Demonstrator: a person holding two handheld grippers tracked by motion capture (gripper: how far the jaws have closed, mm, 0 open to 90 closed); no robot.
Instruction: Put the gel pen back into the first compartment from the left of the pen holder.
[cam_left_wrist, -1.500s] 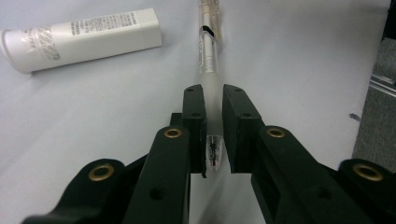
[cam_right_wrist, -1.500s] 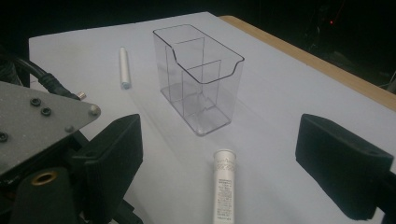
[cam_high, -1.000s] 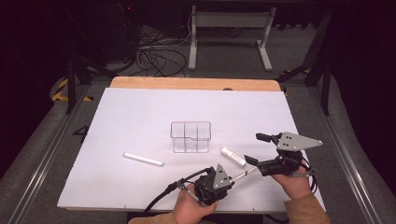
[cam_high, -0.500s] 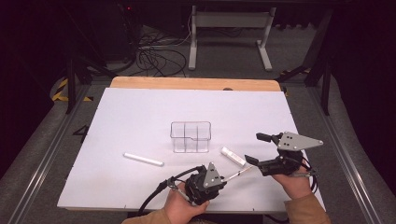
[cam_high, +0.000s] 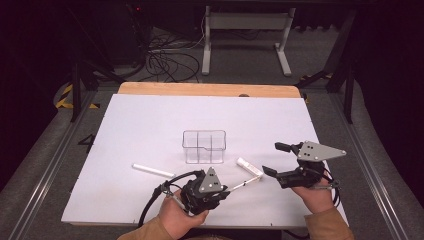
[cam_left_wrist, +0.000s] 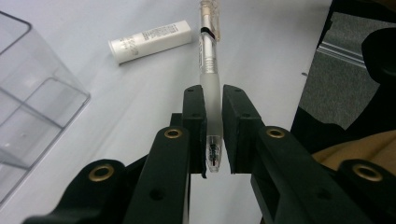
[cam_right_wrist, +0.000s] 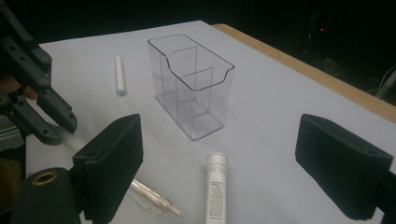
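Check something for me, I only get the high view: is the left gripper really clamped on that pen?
Observer: Yes. In the left gripper view, the left gripper presses both sides of the pen on its frosted grip sleeve.
Operator: Which way does the tip point?
Observer: Back toward the hand; the other end sticks out ahead of the jaws.
Operator: Right gripper?
Observer: The right gripper is open with nothing between its jaws; the white tube lies flat just ahead of them.
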